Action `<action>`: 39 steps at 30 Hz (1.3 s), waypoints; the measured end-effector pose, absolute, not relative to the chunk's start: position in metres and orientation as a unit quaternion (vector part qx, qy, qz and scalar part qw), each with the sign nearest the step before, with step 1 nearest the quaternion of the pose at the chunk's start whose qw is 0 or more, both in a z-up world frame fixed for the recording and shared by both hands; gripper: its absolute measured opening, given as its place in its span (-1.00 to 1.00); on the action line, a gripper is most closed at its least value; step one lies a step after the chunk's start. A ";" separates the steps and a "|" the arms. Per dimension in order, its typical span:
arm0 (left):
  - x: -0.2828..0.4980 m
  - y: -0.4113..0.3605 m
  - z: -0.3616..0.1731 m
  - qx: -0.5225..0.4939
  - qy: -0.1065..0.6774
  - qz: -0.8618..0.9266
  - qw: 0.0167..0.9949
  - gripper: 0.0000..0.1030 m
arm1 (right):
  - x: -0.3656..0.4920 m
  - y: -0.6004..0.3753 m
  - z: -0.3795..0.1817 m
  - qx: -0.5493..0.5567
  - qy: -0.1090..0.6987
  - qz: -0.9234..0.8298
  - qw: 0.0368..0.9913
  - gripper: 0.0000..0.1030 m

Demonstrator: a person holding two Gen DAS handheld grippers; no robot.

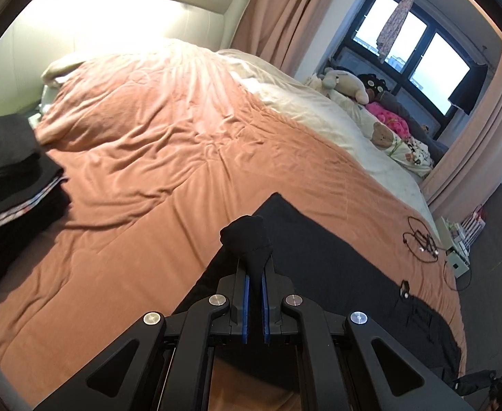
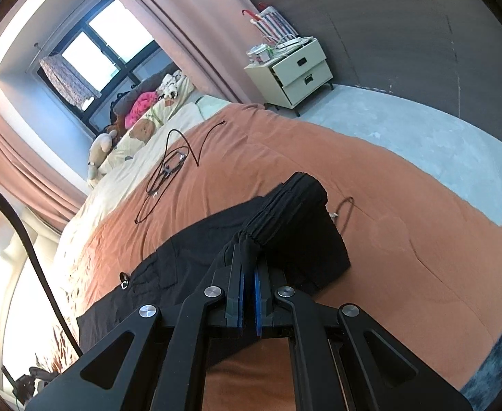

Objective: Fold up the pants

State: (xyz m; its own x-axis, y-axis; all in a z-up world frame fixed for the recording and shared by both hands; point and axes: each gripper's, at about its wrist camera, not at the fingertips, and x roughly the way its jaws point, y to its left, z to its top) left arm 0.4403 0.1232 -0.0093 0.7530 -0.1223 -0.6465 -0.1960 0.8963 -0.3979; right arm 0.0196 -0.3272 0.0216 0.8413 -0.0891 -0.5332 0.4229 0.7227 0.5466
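Observation:
A pair of black pants (image 1: 336, 260) lies across the orange bedspread (image 1: 155, 157). My left gripper (image 1: 255, 260) is shut on a bunched end of the pants, which sticks up past the blue pads (image 1: 246, 294). In the right wrist view the black pants (image 2: 189, 260) stretch off to the left, with the gathered waistband (image 2: 295, 198) lifted. My right gripper (image 2: 248, 257) is shut on that waistband edge, the cloth pinched between its blue pads (image 2: 258, 294). Both held ends hang above the bed.
A stack of folded dark clothes (image 1: 7, 185) sits at the bed's left edge. Black cables (image 2: 168, 171) lie on the bedspread beyond the pants. Soft toys and pillows (image 1: 364, 102) line the window side. A white nightstand (image 2: 295, 75) stands by the dark wall.

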 end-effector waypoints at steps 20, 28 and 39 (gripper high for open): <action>0.621 0.098 -0.083 -0.213 0.449 0.027 0.867 -0.88 | 0.176 -0.354 -0.011 0.376 0.332 -0.196 0.843 -0.98; 0.674 0.075 -0.115 -0.189 0.476 0.034 0.858 -0.88 | 0.216 -0.364 -0.025 0.372 0.344 -0.212 0.836 -0.98; 0.700 0.071 -0.153 -0.196 0.506 0.055 0.838 -0.09 | 0.224 -0.370 -0.040 0.373 0.343 -0.165 0.846 0.32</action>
